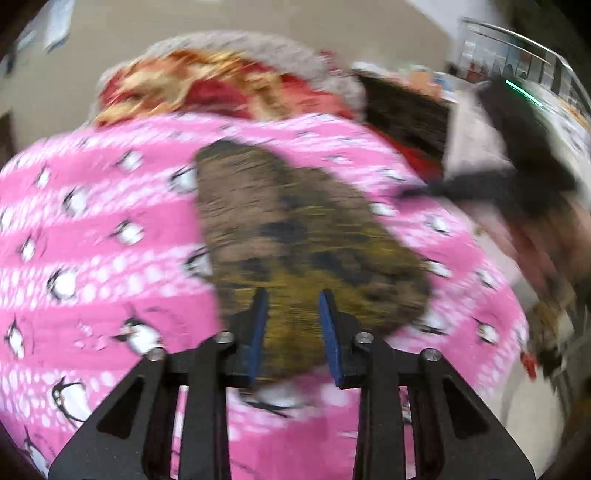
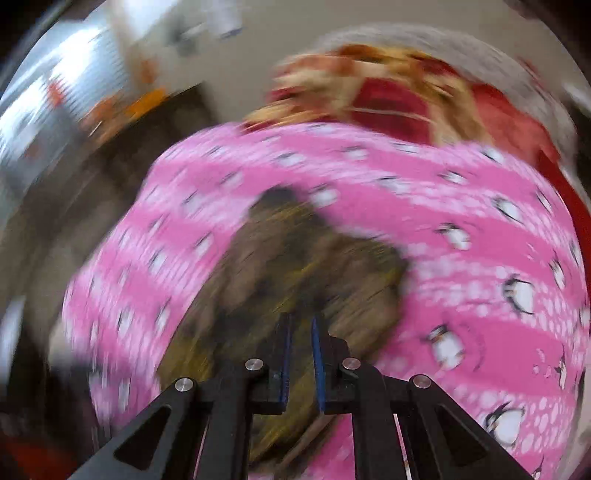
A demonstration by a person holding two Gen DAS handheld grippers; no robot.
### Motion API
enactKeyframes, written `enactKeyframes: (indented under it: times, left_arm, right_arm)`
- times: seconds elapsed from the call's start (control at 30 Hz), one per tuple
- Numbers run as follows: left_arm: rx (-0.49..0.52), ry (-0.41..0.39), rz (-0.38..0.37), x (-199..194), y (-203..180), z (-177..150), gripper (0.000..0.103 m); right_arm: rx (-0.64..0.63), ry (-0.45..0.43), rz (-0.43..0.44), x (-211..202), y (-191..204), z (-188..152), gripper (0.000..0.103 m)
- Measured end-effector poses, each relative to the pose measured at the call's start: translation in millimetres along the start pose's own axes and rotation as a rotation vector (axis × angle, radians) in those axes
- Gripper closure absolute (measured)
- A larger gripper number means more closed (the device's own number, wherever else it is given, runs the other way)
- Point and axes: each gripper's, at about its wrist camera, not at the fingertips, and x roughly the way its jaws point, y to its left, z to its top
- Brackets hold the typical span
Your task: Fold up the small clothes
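A small brown and olive patterned cloth (image 1: 295,221) lies on a pink penguin-print blanket (image 1: 92,240). Its near end sits between the blue pads of my left gripper (image 1: 293,295). The jaws stand apart and the pads do not press on the cloth. In the right wrist view the same cloth (image 2: 295,258) lies below my right gripper (image 2: 301,319). Those jaws are drawn to a narrow slit, and blur hides whether any fabric is nipped. A dark blurred shape, probably the right gripper (image 1: 509,184), reaches in from the right, its tip short of the cloth's edge.
Both views are heavily motion-blurred. A red and gold patterned fabric (image 1: 207,85) with a grey fuzzy rim (image 1: 258,44) lies beyond the blanket. A red and gold patterned fabric (image 2: 388,96) also shows in the right wrist view. Cluttered shelves (image 1: 517,62) stand at the far right, beige floor (image 1: 129,29) behind.
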Motion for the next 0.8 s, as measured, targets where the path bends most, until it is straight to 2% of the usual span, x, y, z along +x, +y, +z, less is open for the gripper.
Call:
enactKeyframes:
  times: [0.1, 0.17, 0.23, 0.27, 0.3, 0.37, 0.47, 0.53, 0.6, 0.67, 0.73, 0.8]
  left_arm:
    - [-0.054, 0.08, 0.022, 31, 18, -8, 0.091]
    - [-0.07, 0.145, 0.032, 50, 20, -24, 0.091]
    - [-0.025, 0.136, 0.053, 52, 8, -31, 0.091]
    - [-0.009, 0.146, 0.058, 52, 5, -29, 0.091]
    - [-0.011, 0.153, 0.05, 50, 5, -26, 0.091]
    - [-0.045, 0.141, 0.008, 40, 12, -11, 0.092]
    - [-0.079, 0.059, -0.003, 32, 22, 31, 0.092]
    - [-0.077, 0.021, 0.018, 43, 23, 69, 0.092]
    - [-0.076, 0.024, 0.008, 67, 25, 106, 0.092]
    - [-0.089, 0.028, 0.034, 97, 27, 137, 0.092]
    - [-0.093, 0.056, 0.05, 122, 26, 156, 0.092]
    - [-0.08, 0.085, 0.081, 144, 23, 164, 0.092]
  right_arm:
    - [-0.11, 0.045, -0.033, 12, 42, -40, 0.094]
    - [-0.106, 0.072, -0.064, 25, 45, -66, 0.094]
    - [-0.056, 0.131, -0.146, 47, 28, -95, 0.096]
    - [0.01, 0.136, -0.136, 52, 15, -109, 0.097]
    - [0.065, 0.087, -0.106, 48, 7, -116, 0.097]
    - [0.129, 0.069, -0.083, 40, 0, -119, 0.097]
    - [0.133, 0.088, -0.093, 31, 4, -107, 0.097]
    - [0.146, 0.049, -0.115, 20, 6, -87, 0.097]
    - [0.193, -0.014, -0.16, 13, 4, -63, 0.094]
    - [0.306, -0.056, -0.242, 15, 1, -33, 0.091]
    - [0.387, -0.075, -0.308, 25, -4, -14, 0.075]
    - [0.469, -0.106, -0.363, 46, -11, 7, 0.073]
